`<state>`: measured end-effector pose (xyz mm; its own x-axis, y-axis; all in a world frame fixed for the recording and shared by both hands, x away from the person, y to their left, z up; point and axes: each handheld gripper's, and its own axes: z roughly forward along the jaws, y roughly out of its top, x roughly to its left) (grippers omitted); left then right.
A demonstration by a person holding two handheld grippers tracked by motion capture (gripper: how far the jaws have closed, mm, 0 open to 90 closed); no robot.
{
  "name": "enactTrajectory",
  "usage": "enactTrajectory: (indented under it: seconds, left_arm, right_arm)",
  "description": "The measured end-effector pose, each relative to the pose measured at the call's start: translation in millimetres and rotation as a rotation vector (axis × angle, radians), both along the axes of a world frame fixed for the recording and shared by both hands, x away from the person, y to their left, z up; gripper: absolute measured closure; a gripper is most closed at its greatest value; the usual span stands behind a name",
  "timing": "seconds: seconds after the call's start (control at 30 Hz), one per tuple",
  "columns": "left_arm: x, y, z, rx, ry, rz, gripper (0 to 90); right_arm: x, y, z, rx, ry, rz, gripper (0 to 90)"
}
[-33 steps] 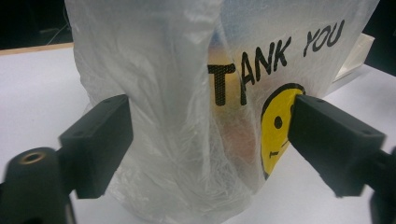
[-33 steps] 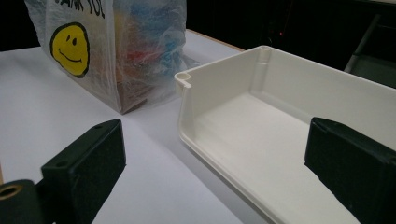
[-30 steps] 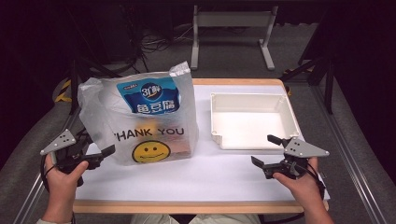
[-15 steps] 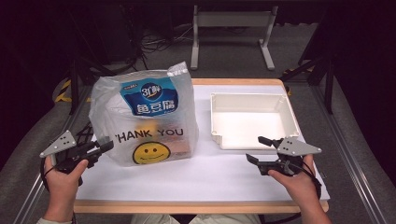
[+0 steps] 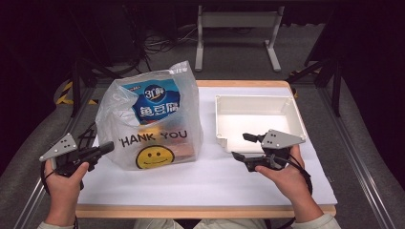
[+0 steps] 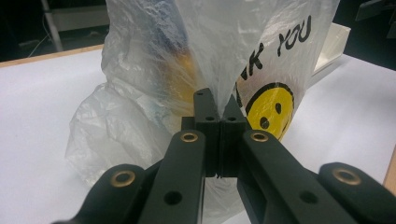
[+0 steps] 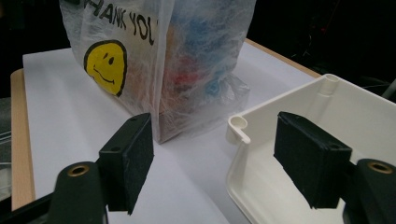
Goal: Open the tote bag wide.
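Left claw (image 6: 218, 122) is clamped on a fold of the plastic bag (image 5: 150, 119), jaws pressed together with thin film pinched between the pads; in the high view it meets the bag's low outer corner, likely to anchor or tug that side so the bag can be opened or emptied

Bag stands upright on the worktop (image 5: 205, 176), just ahead of the left claw and across from the right claw (image 5: 246, 146), printed face with the smiley (image 5: 154, 156) turned toward the person

Right claw is spread wide and holds nothing; in its own view one pad sits over bare worktop, the other over the near corner of the white tray (image 5: 286, 107), bag further ahead between them. Judged as waiting or lining up to reach for the bag; tray looks empty, likely the place for the contents

Hard to make out: contents seen only through crinkled film, a blue packet (image 5: 155, 102) with print up top, orange and red shapes lower, none identifiable. Bag mouth and handles bunched at top, can't tell if tied. How much film the left claw has caught is hidden behind its jaws
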<state>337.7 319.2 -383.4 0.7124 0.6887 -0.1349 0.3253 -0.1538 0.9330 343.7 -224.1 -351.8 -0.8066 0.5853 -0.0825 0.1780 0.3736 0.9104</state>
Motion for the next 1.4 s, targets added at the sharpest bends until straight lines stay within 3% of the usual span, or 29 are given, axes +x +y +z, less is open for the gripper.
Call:
enactTrajectory:
  seconds: [0.47, 1.1, 1.13, 1.27, 1.37, 1.4]
  left_arm:
    - [-0.1, 1.6, -0.2, -0.009, 0.003, 0.006, 89.5]
    - [-0.2, 1.4, -0.2, -0.01, -0.006, 0.004, 89.5]
    - [-0.4, 1.4, -0.3, -0.012, -0.007, 0.004, 89.4]
    - [-0.2, 1.7, 0.0, -0.015, -0.008, 0.003, 89.4]
    - [0.0, 1.9, 0.0, -0.017, -0.008, 0.005, 89.4]
    - [0.0, 1.9, 0.0, -0.017, -0.008, 0.005, 89.3]
  right_arm:
    - [25.1, 60.0, 10.7, 0.009, -0.003, 0.091, 28.4]
    - [57.2, 108.5, 11.4, 0.019, 0.01, 0.109, 30.2]
    - [57.6, 111.0, 11.5, 0.017, 0.01, 0.112, 31.4]
    - [58.1, 115.9, 11.5, -0.002, 0.01, 0.118, 49.9]
    - [58.4, 114.1, 12.7, -0.028, 0.003, 0.116, 69.8]
    - [58.4, 114.1, 12.7, -0.028, 0.003, 0.116, 69.8]
